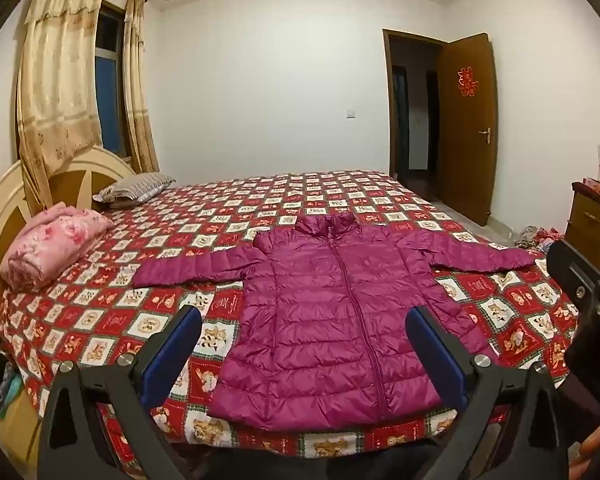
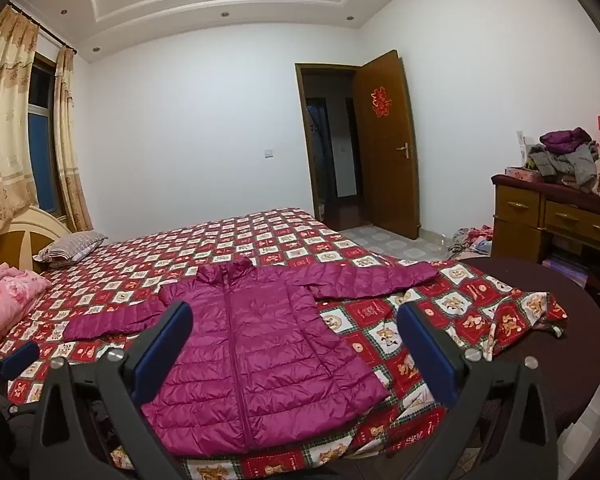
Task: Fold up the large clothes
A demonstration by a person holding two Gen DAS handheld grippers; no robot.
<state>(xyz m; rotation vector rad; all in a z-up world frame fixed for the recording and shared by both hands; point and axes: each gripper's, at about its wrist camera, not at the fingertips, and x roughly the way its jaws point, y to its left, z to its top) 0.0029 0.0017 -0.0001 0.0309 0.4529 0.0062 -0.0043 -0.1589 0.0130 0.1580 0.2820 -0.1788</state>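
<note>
Magenta quilted puffer jacket (image 1: 340, 320) flat, zipped, sleeves out at 9 and 3; no folds yet. My left gripper (image 1: 304, 356) and right gripper (image 2: 296, 344) spread, empty.

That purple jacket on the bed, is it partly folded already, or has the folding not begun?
Not begun. Done: the jacket lies flat, zipped, both sleeves spread out on the bed. In hand: nothing; the left gripper and right gripper are both open above its hem, not touching it. Left: folding in the sleeves, then the body.
</note>
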